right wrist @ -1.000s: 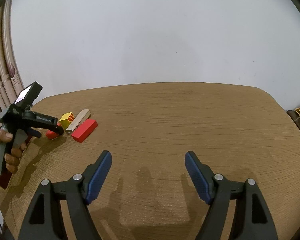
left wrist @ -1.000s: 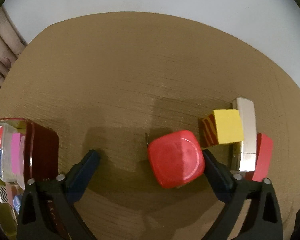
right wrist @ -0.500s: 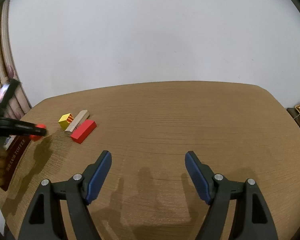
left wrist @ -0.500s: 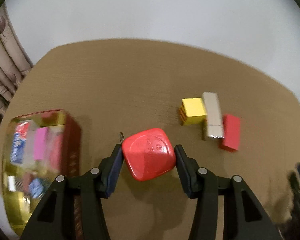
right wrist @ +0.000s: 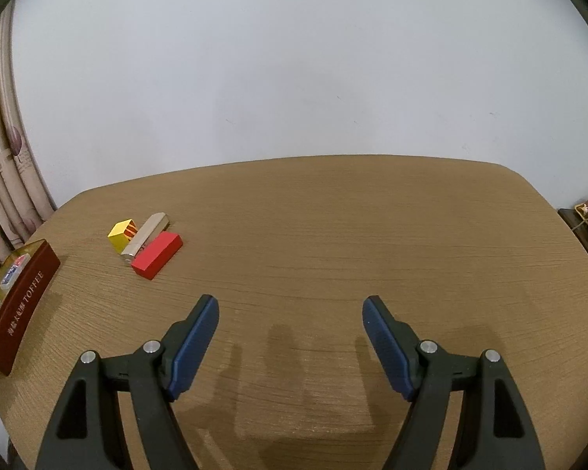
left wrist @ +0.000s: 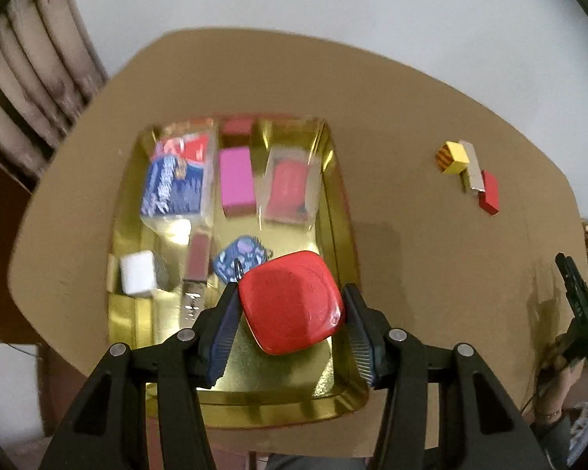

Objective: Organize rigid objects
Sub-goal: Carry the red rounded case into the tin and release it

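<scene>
over tin (left wrist: 339, 211), near end: red case (left wrist: 290, 307), rigid, likely light and slick, clamped flat-sided in left tongs (left wrist: 292, 329); best gripped across flat sides. right tongs (right wrist: 290, 342) agape, holding nothing, above table (right wrist: 372, 235).

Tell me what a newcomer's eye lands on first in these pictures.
First, the red rounded-square object clamped in the left gripper, hanging over the near end of the gold tin already filled with small items. Next, the yellow block, silver bar and red block clustered on the table.
</scene>
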Demonstrator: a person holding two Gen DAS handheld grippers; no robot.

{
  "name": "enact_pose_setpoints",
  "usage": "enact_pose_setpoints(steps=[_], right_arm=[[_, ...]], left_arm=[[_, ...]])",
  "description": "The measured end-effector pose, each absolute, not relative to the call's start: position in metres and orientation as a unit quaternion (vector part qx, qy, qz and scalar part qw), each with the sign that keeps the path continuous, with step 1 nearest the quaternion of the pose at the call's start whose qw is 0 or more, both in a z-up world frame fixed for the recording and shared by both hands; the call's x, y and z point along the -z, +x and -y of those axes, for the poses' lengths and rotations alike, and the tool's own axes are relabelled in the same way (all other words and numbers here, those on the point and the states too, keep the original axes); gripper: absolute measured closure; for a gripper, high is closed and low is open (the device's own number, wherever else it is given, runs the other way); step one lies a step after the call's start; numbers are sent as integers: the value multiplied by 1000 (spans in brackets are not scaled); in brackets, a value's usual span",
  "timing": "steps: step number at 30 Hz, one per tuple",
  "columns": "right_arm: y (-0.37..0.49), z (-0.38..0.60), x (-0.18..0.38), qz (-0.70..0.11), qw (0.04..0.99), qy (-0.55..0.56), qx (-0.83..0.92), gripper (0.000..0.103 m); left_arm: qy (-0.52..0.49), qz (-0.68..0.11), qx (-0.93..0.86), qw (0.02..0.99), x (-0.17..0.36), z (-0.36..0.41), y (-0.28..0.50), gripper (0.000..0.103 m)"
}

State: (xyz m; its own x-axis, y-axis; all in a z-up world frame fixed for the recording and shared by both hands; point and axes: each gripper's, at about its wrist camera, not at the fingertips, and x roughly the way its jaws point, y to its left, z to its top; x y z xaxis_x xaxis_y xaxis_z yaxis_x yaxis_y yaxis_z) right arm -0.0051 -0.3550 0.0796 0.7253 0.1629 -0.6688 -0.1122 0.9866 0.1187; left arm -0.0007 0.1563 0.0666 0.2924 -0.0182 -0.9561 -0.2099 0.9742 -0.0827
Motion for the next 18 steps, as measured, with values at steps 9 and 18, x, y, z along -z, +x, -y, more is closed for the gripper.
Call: enact_pose_setpoints(steps=[9, 18], right_arm=[[-2, 355, -76, -369, 926, 37, -72, 25], [-1, 355, -75, -369, 926, 39, -73, 25]], left_arm=[[-119, -605, -68, 784, -30, -162, 14, 55], [-82, -530, -87, 840, -65, -153, -5, 35]])
